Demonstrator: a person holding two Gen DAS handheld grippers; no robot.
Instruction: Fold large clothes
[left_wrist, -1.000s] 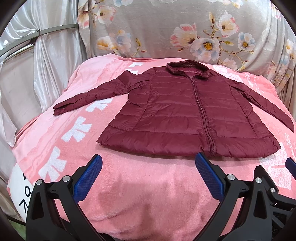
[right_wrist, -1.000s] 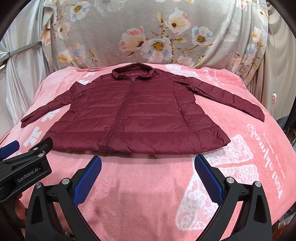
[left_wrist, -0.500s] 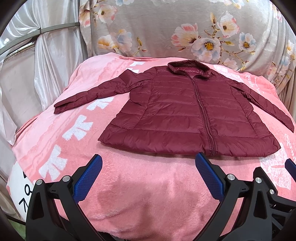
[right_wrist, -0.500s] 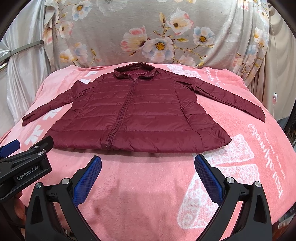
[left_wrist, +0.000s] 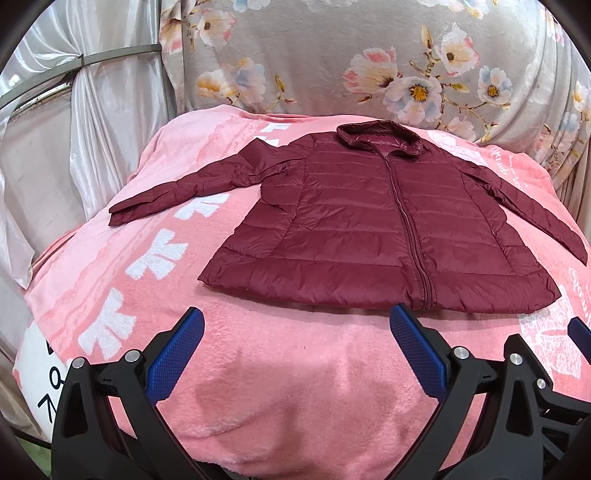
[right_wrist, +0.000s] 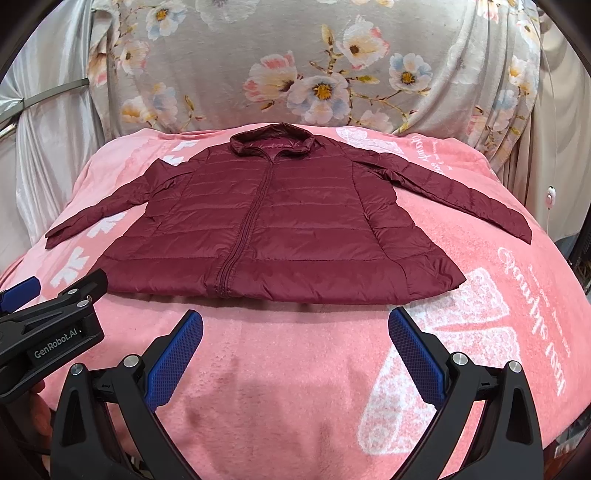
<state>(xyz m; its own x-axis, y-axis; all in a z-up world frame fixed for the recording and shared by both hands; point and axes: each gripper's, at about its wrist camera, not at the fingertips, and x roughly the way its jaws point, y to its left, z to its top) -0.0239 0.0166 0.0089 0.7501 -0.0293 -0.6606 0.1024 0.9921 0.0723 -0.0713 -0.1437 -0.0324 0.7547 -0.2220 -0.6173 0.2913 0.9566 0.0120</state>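
Little has moved since a second ago: both cameras have crept slightly toward the jacket.

Left wrist view: the left hand-held gripper (left_wrist: 295, 332) hangs open and empty before the jacket (left_wrist: 369, 229), spread flat on the pink blanket (left_wrist: 92, 266).

Right wrist view: the right hand-held gripper (right_wrist: 295, 334) is likewise open. Slippery quilted fabric could slide from a shallow pinch.

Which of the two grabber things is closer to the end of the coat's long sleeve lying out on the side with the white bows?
Left. The left gripper faces that sleeve cuff on its own side; the right gripper sits further across, opposite the jacket hem's other half. Neither touches the jacket.
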